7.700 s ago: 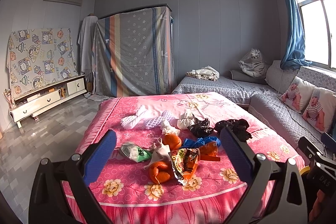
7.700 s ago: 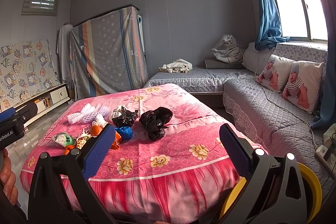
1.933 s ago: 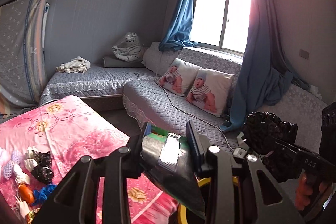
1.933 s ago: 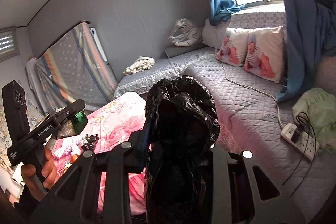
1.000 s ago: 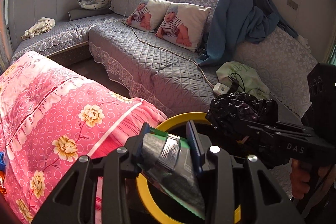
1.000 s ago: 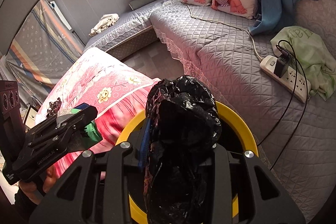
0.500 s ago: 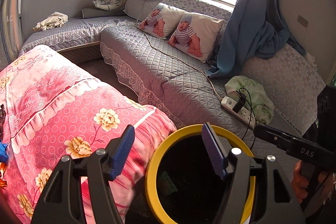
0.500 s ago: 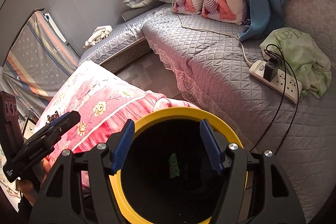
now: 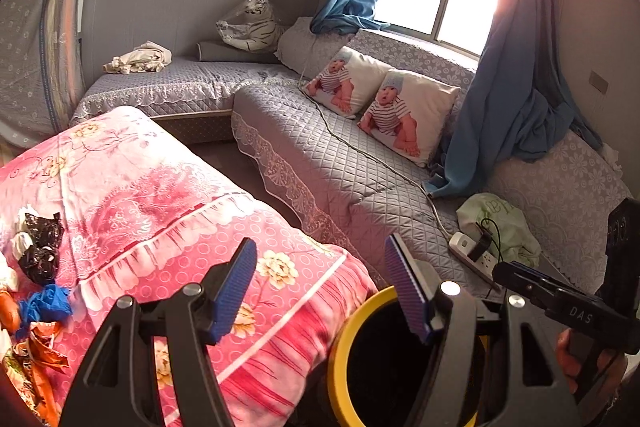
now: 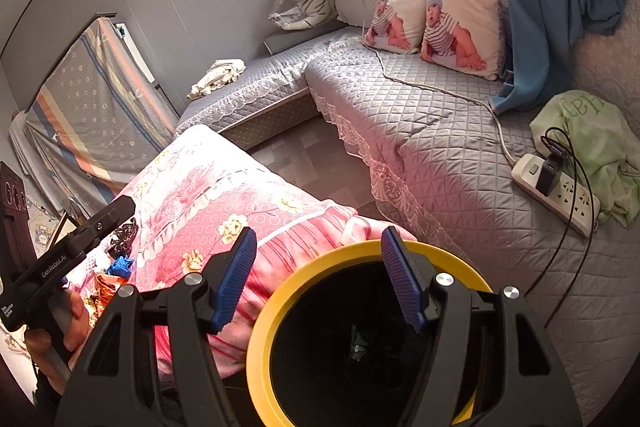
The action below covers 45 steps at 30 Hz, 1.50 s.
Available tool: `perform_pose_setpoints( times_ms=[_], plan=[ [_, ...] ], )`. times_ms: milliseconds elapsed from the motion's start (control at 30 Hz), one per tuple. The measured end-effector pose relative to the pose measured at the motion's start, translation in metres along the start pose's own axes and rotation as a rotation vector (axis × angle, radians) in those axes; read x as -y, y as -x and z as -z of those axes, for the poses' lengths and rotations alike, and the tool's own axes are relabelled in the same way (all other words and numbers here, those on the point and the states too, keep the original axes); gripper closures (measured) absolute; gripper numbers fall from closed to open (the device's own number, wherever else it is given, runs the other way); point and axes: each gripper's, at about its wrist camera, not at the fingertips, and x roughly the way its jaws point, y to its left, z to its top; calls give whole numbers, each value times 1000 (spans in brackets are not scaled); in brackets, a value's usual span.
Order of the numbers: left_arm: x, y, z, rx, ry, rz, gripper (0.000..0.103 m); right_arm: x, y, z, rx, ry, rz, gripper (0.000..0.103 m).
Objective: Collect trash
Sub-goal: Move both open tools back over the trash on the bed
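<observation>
A yellow-rimmed black bin (image 10: 276, 307) stands beside the pink bed's corner; it also shows in the left wrist view (image 9: 340, 339). A green wrapper (image 10: 357, 341) lies inside it. My right gripper (image 10: 318, 275) is open and empty over the bin's rim. My left gripper (image 9: 322, 285) is open and empty, above the bed corner and bin. Trash lies on the pink bed (image 9: 168, 211): black bags (image 9: 38, 247), a blue bag (image 9: 44, 307), orange wrappers (image 9: 36, 355).
A grey quilted sofa (image 9: 340, 171) runs along the right with two baby-print pillows (image 9: 404, 115), a power strip (image 10: 556, 193) with cables, a green cloth (image 10: 592, 139) and a blue curtain (image 9: 508, 115). A narrow floor gap (image 10: 304, 155) separates bed and sofa.
Both grippers opened over the bin and dropped the green wrapper and the black bag. Since half a second ago the left gripper has swung left toward the bed.
</observation>
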Motion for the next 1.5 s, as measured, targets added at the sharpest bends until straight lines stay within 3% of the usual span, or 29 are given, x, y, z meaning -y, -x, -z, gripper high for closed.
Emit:
perform_pose_setpoints(
  times_ms=[633,1200,1500],
  plan=[
    [-103,97,-36,189,102,-294,40,-140,-25,-33,27,209,-225,42],
    [-227,152,-23,206,265,-536,37,-281,-81,-34,-73,349,-411,41],
    [-292,145,0,150,352,-659,36,-333,-127,-14,-157,394,-448,41]
  ],
)
